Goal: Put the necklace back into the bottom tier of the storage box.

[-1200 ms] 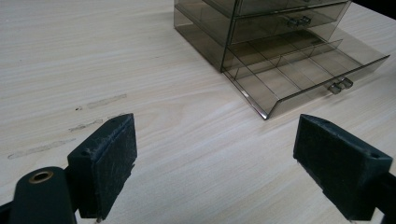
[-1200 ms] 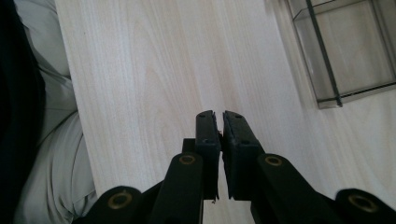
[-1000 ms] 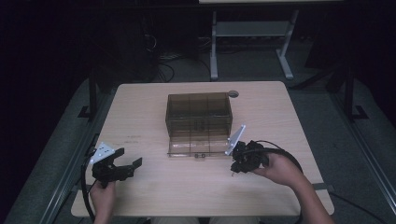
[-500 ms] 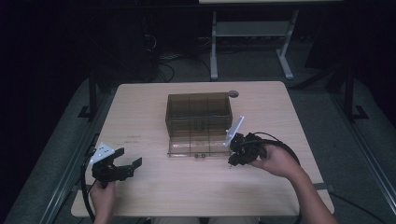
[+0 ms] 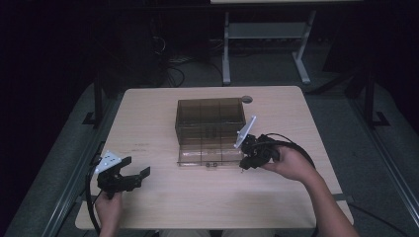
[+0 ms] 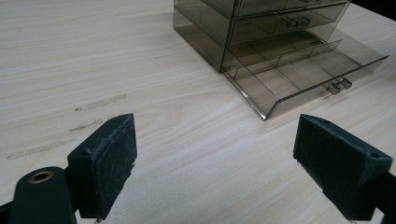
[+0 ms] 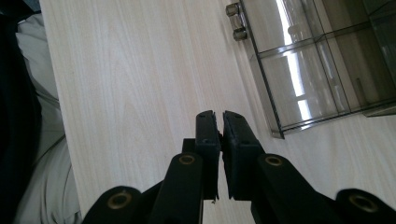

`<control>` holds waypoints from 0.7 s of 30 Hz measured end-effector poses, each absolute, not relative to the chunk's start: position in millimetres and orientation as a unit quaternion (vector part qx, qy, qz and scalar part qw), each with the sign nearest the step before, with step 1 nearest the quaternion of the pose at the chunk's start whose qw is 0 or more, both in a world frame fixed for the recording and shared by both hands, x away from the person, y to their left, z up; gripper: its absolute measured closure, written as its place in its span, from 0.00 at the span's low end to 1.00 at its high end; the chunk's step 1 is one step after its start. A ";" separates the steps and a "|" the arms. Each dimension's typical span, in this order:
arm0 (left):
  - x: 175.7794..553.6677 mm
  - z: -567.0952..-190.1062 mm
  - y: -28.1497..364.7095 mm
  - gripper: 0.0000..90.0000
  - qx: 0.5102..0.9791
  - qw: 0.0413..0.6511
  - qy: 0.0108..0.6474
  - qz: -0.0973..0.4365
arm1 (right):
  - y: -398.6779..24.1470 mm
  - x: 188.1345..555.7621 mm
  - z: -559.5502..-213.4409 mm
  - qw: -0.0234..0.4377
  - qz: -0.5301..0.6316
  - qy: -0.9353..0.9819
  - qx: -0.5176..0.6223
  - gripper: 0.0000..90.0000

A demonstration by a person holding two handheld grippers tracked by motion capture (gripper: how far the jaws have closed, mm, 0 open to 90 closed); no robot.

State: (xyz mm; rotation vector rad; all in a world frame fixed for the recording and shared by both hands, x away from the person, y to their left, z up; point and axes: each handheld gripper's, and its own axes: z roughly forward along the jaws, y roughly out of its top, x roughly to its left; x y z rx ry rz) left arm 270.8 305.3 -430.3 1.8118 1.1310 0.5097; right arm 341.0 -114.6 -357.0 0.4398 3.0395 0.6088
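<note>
High view, table point(image 5: 148, 123): pale wood, lit against a dark room.
High view, drawer box point(image 5: 210, 118): smoky clear plastic, mid-table; its bottom drawer point(image 5: 207, 158) is pulled out toward the person.
High view, left gripper point(image 5: 132, 177): near the table's front left corner, well apart from the box, jaws spread.
High view, right gripper point(image 5: 242, 165): just beside the open drawer's right front corner, held in the right hand point(image 5: 291, 163); jaw gap too small to judge here.
Left gripper view, jaws: released, wide apart, bare table between them, nothing held.
Left gripper view, box: stacked drawers at upper right; the lowest stands open, dividers inside, small knob point(image 6: 339, 85) on its front.
Right gripper view, jaws: clenched nearly pad to pad, a thin slit between, gripping nothing.
Right gripper view, drawer: its corner point(image 7: 276, 133) lies just beside the tips; touching or not, cannot tell.
</note>
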 end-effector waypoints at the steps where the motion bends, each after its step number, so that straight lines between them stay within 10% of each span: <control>1: 270.9 -430.3 305.3 0.14 0.734 0.456 0.458 0.208 | -114.2 341.7 -356.5 0.005 0.194 0.971 0.141 0.94; 21: 271.4 -430.7 305.1 0.14 0.732 0.459 0.459 0.207 | -104.6 361.1 -350.2 0.006 0.192 0.971 0.144 0.94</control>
